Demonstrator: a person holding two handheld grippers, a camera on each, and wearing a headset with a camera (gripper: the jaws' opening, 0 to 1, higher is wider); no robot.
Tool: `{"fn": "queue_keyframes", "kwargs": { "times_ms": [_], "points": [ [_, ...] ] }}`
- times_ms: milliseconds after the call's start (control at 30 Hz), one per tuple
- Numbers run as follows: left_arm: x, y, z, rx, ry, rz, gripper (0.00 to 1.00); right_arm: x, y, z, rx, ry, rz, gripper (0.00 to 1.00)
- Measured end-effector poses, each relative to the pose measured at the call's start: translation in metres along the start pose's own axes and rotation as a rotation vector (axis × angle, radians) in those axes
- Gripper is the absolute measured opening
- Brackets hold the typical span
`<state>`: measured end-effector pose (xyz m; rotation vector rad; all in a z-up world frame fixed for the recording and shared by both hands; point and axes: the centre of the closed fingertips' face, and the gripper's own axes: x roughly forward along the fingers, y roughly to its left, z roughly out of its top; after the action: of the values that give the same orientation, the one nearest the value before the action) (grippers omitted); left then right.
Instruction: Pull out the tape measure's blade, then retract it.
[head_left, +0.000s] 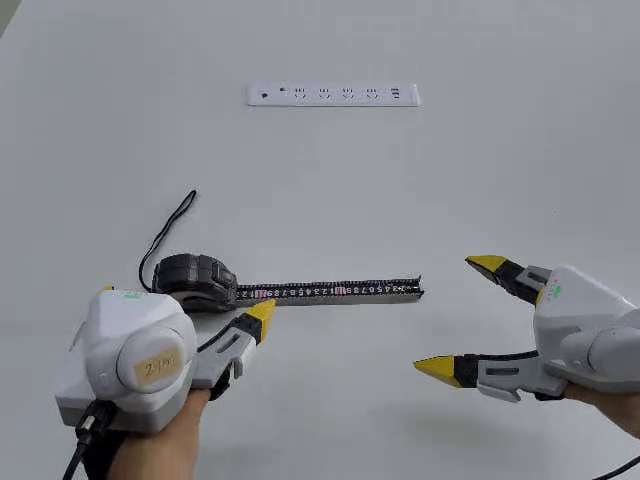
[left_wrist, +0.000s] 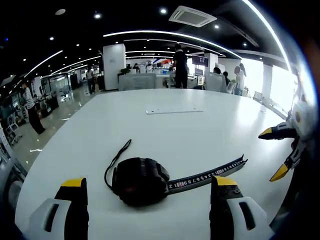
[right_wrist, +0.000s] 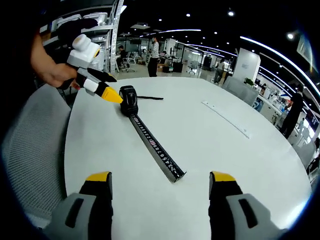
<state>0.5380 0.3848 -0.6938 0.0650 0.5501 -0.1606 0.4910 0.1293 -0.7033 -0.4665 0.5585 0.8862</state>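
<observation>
While the blade (head_left: 330, 291) lies extended, left gripper (left_wrist: 149, 182) and right gripper (head_left: 460, 315) gape wide; gripper views show people (left_wrist: 179, 65).

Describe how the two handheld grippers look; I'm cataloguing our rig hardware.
Both the left gripper and right gripper have rounded white housings, each with a small green mark, and dark grey tongs ending in pointed yellow tips. The left one's round end cap carries a yellowish label with handwritten digits, and a black cable leaves its rear.

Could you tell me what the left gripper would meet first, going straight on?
Most likely the tape measure's case, lying dead ahead between the left gripper's open jaws; depth is unclear.
</observation>
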Motion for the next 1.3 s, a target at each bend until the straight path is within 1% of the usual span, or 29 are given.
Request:
{"fn": "queue_keyframes", "kwargs": {
  "times_ms": [33, 100, 133, 167, 233, 300, 367, 400, 433, 467, 533, 600, 700, 800, 900, 967, 1067, 1133, 1200, 1267, 1300],
  "points": [
    [0.002, 0.0, -0.001, -0.007, 0.005, 0.002, 1.0, 0.002, 0.001, 0.0, -0.018, -0.001, 0.033, 0.78],
    [0.004, 0.001, -0.003, -0.011, 0.008, 0.012, 1.0, 0.005, -0.001, -0.002, -0.029, 0.004, 0.062, 0.74],
    [0.006, 0.002, -0.004, -0.018, 0.014, 0.017, 0.99, 0.007, -0.001, -0.004, -0.041, 0.01, 0.088, 0.73],
    [0.007, 0.002, -0.005, -0.019, 0.017, 0.02, 0.99, 0.009, -0.003, -0.004, -0.057, 0.008, 0.093, 0.73],
    [0.01, 0.004, -0.007, -0.018, 0.021, 0.03, 0.98, 0.013, -0.004, -0.007, -0.081, 0.012, 0.126, 0.7],
    [0.014, 0.005, -0.009, -0.017, 0.029, 0.038, 0.97, 0.016, -0.006, -0.007, -0.08, 0.01, 0.153, 0.68],
    [0.016, 0.007, -0.011, -0.02, 0.037, 0.047, 0.96, 0.019, -0.008, -0.007, -0.085, 0.009, 0.167, 0.66],
    [0.018, 0.009, -0.012, -0.024, 0.043, 0.052, 0.96, 0.021, -0.008, -0.006, -0.098, 0.002, 0.185, 0.65],
    [0.019, 0.01, -0.013, -0.028, 0.048, 0.054, 0.95, 0.022, -0.009, -0.006, -0.099, 0.001, 0.187, 0.61],
    [0.021, 0.011, -0.014, -0.029, 0.051, 0.06, 0.95, 0.025, -0.011, -0.006, -0.11, -0.001, 0.202, 0.6],
    [0.022, 0.013, -0.015, -0.03, 0.056, 0.064, 0.95, 0.028, -0.014, -0.006, -0.118, 0.006, 0.215, 0.59],
    [0.024, 0.014, -0.016, -0.029, 0.058, 0.069, 0.94, 0.029, -0.014, -0.007, -0.144, 0.016, 0.231, 0.55],
    [0.026, 0.016, -0.017, -0.041, 0.065, 0.077, 0.92, 0.034, -0.015, -0.009, -0.159, 0.026, 0.26, 0.5],
    [0.028, 0.017, -0.017, -0.047, 0.069, 0.081, 0.9, 0.038, -0.018, -0.011, -0.171, 0.039, 0.27, 0.44],
    [0.031, 0.019, -0.019, -0.05, 0.082, 0.089, 0.88, 0.043, -0.02, -0.014, -0.178, 0.049, 0.281, 0.4],
    [0.032, 0.02, -0.02, -0.061, 0.086, 0.096, 0.88, 0.047, -0.022, -0.016, -0.188, 0.06, 0.289, 0.35],
    [0.035, 0.021, -0.02, -0.069, 0.093, 0.1, 0.87, 0.051, -0.022, -0.021, -0.193, 0.077, 0.313, 0.32],
    [0.036, 0.021, -0.019, -0.069, 0.092, 0.102, 0.86, 0.053, -0.022, -0.023, -0.198, 0.088, 0.328, 0.28],
    [0.038, 0.021, -0.02, -0.071, 0.098, 0.102, 0.84, 0.055, -0.023, -0.025, -0.207, 0.1, 0.334, 0.25],
    [0.039, 0.022, -0.02, -0.076, 0.1, 0.106, 0.82, 0.057, -0.024, -0.027, -0.211, 0.107, 0.336, 0.17],
    [0.04, 0.023, -0.021, -0.083, 0.104, 0.109, 0.82, 0.057, -0.024, -0.029, -0.217, 0.116, 0.337, 0.16]
  ]
}}
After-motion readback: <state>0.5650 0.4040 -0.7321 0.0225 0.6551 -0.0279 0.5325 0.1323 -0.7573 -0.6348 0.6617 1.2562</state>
